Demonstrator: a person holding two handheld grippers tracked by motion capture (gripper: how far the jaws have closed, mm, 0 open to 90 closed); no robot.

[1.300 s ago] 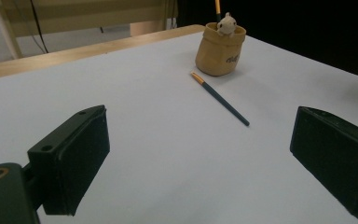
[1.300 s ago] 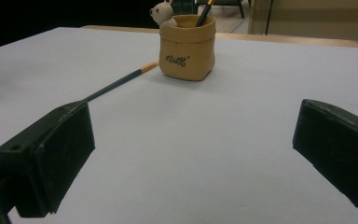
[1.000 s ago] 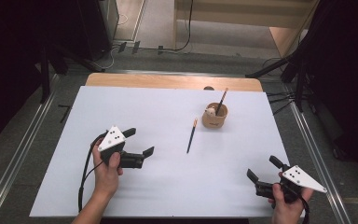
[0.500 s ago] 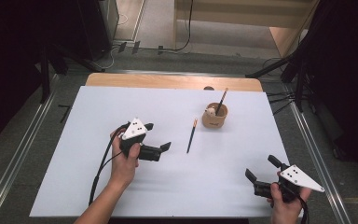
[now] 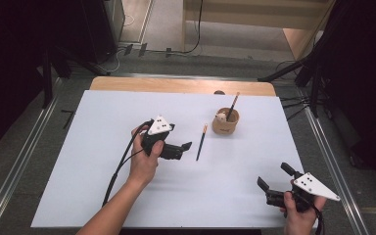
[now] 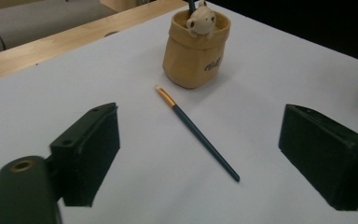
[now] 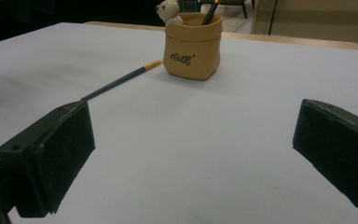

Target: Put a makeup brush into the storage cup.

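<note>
Fingers of the left gripper (image 5: 183, 148) gape wide and empty just short of the brush (image 6: 197, 132), which lies flat pointing toward the cup (image 6: 195, 54) beyond, while the right gripper (image 5: 272, 184), likewise open, sits farther off.

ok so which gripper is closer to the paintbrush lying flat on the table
Left. The left gripper sits just beside the paintbrush, jaws open toward it. The right gripper hangs back near the table's near right corner, well clear of it.
</note>
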